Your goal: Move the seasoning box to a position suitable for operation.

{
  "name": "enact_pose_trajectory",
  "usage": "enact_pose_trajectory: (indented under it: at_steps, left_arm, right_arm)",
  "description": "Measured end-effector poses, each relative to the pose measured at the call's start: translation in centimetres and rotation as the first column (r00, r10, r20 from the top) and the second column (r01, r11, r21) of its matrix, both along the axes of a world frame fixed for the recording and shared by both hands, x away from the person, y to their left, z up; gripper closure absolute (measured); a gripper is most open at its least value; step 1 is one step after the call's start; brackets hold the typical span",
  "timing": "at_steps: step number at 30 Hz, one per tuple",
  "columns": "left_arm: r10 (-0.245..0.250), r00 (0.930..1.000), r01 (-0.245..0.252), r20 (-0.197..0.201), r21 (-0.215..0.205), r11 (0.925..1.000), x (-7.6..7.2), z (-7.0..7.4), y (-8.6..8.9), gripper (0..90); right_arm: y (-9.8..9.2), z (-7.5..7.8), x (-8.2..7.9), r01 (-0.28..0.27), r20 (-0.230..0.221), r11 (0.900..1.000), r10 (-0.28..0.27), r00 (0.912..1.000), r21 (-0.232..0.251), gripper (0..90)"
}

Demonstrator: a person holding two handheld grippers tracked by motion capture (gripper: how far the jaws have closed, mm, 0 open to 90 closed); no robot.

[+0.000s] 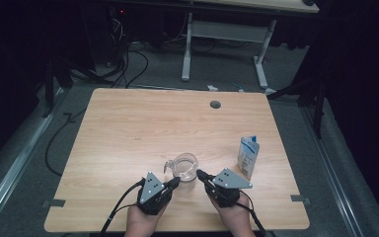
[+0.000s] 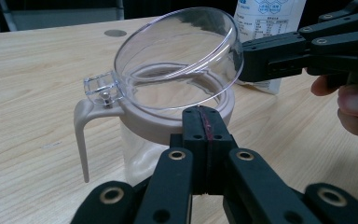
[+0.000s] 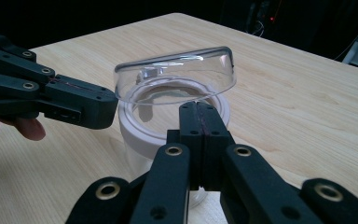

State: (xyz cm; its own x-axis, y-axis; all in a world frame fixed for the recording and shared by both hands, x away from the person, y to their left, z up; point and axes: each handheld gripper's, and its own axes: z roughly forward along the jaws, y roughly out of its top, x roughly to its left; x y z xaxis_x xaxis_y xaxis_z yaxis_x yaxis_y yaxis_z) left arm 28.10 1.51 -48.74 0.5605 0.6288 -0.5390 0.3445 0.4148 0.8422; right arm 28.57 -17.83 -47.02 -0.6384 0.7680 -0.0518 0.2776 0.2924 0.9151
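Both hand-held grippers [image 1: 176, 180] [image 1: 200, 175] closed, flanking jar [image 1: 185, 167].

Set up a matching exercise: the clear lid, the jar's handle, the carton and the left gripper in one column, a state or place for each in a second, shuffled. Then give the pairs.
Things:
1. clear lid
2. jar's handle
3. carton
4. left gripper

States or places:
A. fingers shut together, nothing between them
B. upright on the table, right of the jar
C. tipped up on its hinge, jar mouth open
D. pale, hanging down the jar's side below the hinge

Pairs: 1-C, 2-D, 3-B, 4-A
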Motion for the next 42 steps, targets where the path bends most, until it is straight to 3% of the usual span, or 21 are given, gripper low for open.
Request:
enact_pose_trajectory:
  at_steps: [20, 25, 31, 32, 33, 34, 35, 36, 42]
  left_arm:
    - [-0.015, 0.9998, 0.014, 0.014, 0.011, 0.9998, -0.1, 0.3, -0.6, 89.6]
    - [-0.014, 0.9998, 0.014, 0.015, -0.001, 0.9999, -0.1, 0.5, -0.6, 89.5]
    - [-0.005, 0.9998, 0.005, 0.017, -0.013, 0.9999, 0.0, 0.6, -0.5, 89.1]
    - [0.0, 0.9999, 0.0, 0.016, -0.021, 0.9998, 0.1, 0.7, -0.5, 88.9]
    - [0.035, 0.9992, -0.033, 0.021, -0.074, 0.9967, 0.3, 1.0, -0.8, 88.7]
    - [0.016, 0.9996, -0.015, 0.025, -0.062, 0.998, 0.3, 1.1, -0.7, 88.6]
    - [-0.001, 0.9995, 0.001, 0.032, -0.019, 0.9998, 0.3, 1.0, -0.4, 88.6]
    - [0.015, 0.9996, -0.014, 0.022, -0.042, 0.999, 0.3, 1.1, -0.4, 88.6]
    - [0.038, 0.9989, -0.036, 0.027, -0.058, 0.9977, 0.7, 1.5, 0.0, 88.3]
  right_arm:
    - [0.0, 0.0, 0.0, -0.002, 0.002, 1.0, 0.002, 1.0, 0.011, 89.5]
    - [0.2, -0.2, 0.2, 0.002, 0.004, 0.999, -0.002, 1.0, 0.04, 89.3]
    - [0.6, -0.7, 0.6, -0.001, -0.005, 1.0, 0.001, 1.0, 0.022, 89.8]
    - [0.7, -0.7, 0.5, -0.001, -0.002, 1.0, 0.001, 1.0, 0.023, 89.8]
    - [0.7, -0.8, 0.5, -0.004, 0.002, 1.0, 0.004, 1.0, 0.025, 89.9]
    - [0.7, -0.8, 0.5, -0.004, 0.004, 1.0, 0.003, 1.0, 0.023, 90.0]
    - [0.8, -0.8, 0.5, -0.003, 0.004, 1.0, 0.003, 1.0, 0.022, 90.0]
    - [0.8, -0.8, 0.5, -0.003, 0.004, 1.0, 0.003, 1.0, 0.021, 90.0]
    - [0.8, -0.8, 0.5, -0.003, 0.006, 1.0, 0.003, 1.0, 0.022, 90.0]
